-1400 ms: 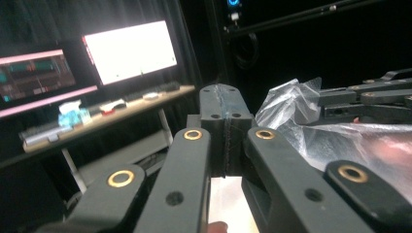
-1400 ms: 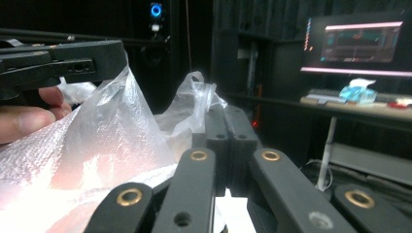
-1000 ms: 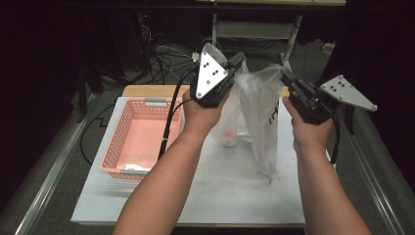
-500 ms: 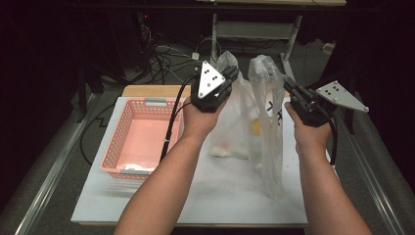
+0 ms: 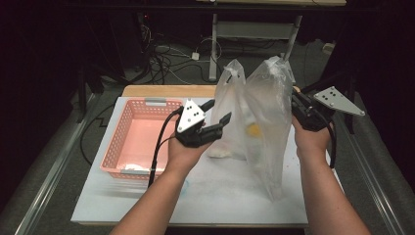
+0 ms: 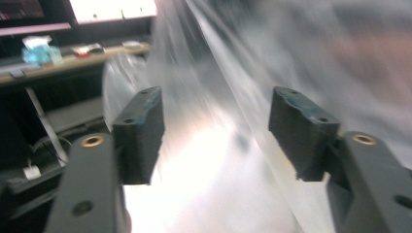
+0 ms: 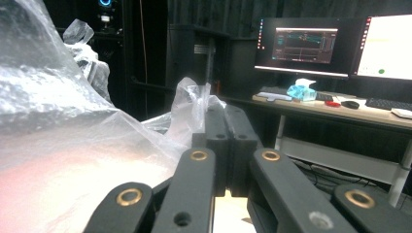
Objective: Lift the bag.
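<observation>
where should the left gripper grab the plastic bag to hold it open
The bag's free handle loop, standing up at the top left of the plastic bag. Come from the left and slightly above: the right gripper is shut on the opposite edge, and the left gripper, just opened, holds nothing.

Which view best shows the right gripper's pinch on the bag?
The right gripper view: the right gripper is clamped on the plastic bag's bunched edge. The high view shows the pinch small; the left gripper view shows blurred plastic.
</observation>
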The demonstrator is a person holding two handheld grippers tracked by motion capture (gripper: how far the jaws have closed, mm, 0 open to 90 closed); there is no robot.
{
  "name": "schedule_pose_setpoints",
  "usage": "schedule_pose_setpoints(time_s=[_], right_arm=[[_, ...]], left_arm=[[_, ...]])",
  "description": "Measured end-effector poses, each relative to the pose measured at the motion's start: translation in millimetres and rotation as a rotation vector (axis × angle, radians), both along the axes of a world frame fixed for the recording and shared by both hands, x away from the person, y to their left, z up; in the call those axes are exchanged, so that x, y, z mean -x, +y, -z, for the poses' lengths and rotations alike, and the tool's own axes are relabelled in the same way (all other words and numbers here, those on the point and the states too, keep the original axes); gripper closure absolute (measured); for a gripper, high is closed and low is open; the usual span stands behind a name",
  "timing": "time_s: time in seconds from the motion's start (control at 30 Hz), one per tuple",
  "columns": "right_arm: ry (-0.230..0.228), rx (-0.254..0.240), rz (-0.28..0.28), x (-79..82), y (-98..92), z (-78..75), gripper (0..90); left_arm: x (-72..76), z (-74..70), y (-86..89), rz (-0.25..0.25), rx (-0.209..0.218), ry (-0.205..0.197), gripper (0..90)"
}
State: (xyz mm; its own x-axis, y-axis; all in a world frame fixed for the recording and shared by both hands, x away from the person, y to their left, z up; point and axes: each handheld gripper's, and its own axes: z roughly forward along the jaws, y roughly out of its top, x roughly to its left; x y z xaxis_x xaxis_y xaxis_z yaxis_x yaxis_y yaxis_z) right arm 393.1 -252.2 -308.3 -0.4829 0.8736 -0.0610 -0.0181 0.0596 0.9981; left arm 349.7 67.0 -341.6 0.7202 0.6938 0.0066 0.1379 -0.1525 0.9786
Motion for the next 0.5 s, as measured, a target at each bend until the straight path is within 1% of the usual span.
schedule_pose_setpoints(time_s=[0.03, 0.07, 0.1, 0.13, 0.2, 0.23, 0.27, 0.3, 0.4, 0.43, 0.5], right_arm=[[-0.001, 0.001, -0.004, 0.2, -0.2, 0.2, 90.0], [0.000, 0.003, -0.006, 0.7, -0.3, 0.3, 90.0], [-0.001, 0.004, -0.006, 1.2, -0.6, 0.3, 90.0], [-0.001, 0.007, -0.011, 1.9, -1.1, 0.4, 90.0], [-0.002, 0.008, -0.013, 2.9, -1.2, 0.5, 90.0], [-0.004, 0.006, -0.013, 3.5, -0.9, 0.5, 90.0], [-0.006, 0.005, -0.015, 4.0, -0.9, 0.4, 90.0], [-0.004, 0.004, -0.016, 5.2, -0.9, 0.1, 90.0], [-0.014, 0.006, -0.025, 7.6, -0.6, -2.4, 89.5], [-0.016, 0.004, -0.028, 9.0, -0.1, -3.7, 89.1], [-0.030, 0.005, -0.038, 11.6, -0.3, -6.2, 88.1]], left_arm=[[3.9, 6.6, 0.9, 0.006, 0.003, 0.027, 29.8], [7.9, 14.1, 2.2, 0.018, -0.003, 0.057, 26.6], [12.8, 25.0, 2.7, 0.032, -0.010, 0.092, 24.1], [15.2, 31.7, 2.9, 0.038, -0.019, 0.115, 21.0], [21.2, 50.2, 2.8, 0.054, -0.026, 0.188, 15.1], [24.0, 58.7, 2.5, 0.064, -0.031, 0.215, 14.2], [26.4, 66.2, 1.8, 0.072, -0.051, 0.228, 13.8], [27.8, 72.6, 0.5, 0.070, -0.077, 0.234, 12.1], [28.0, 86.7, -3.6, 0.075, -0.119, 0.274, 5.0], [28.4, 90.4, -5.4, 0.079, -0.138, 0.273, 2.2], [29.3, 94.7, -6.8, 0.076, -0.140, 0.262, 0.1]])
